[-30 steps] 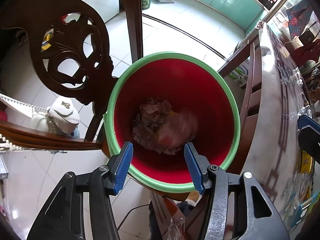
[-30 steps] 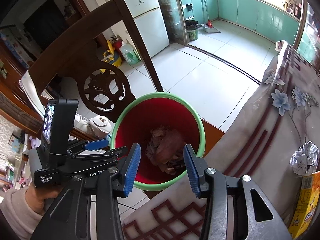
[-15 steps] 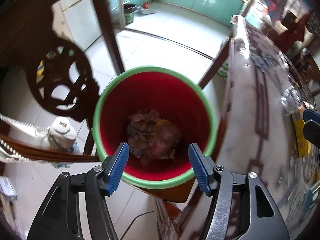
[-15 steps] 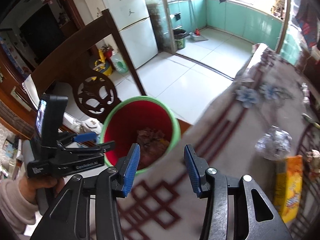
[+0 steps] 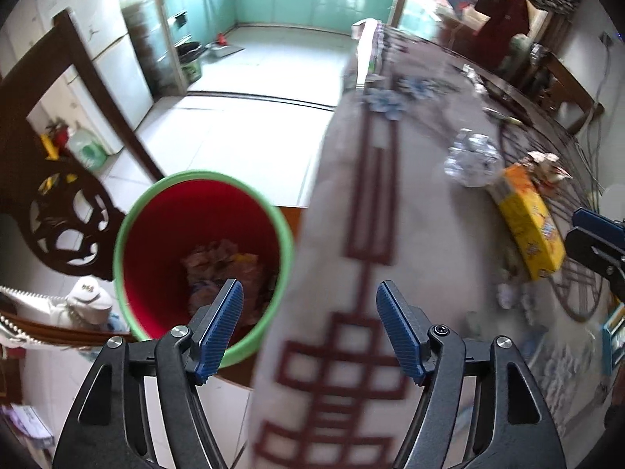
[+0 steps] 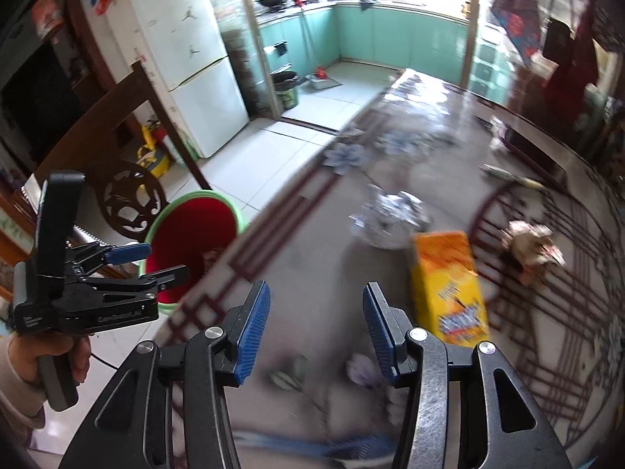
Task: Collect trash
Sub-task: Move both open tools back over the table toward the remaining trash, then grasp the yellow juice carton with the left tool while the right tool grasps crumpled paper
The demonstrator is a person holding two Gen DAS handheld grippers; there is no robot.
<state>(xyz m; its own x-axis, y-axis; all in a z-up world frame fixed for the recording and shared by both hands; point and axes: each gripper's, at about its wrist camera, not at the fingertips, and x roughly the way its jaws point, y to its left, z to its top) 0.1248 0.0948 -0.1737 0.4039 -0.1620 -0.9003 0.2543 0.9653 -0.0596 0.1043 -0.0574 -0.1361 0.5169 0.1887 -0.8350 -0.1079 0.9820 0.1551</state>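
My right gripper [image 6: 316,328] is opening, empty, above the table's [image 6: 312,273] near edge; I'd centre both pads around the yellow box [image 6: 449,289] before squeezing its narrow sides.

white tiled floor [image 6: 312,117], teal cabinets [image 6: 390,35], white fridge [image 6: 187,58].

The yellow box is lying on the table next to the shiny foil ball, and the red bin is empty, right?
Not quite. The bin isn't empty: the left wrist view shows crumpled trash at its bottom. The rest is right: the yellow box lies on the table beside the foil ball.
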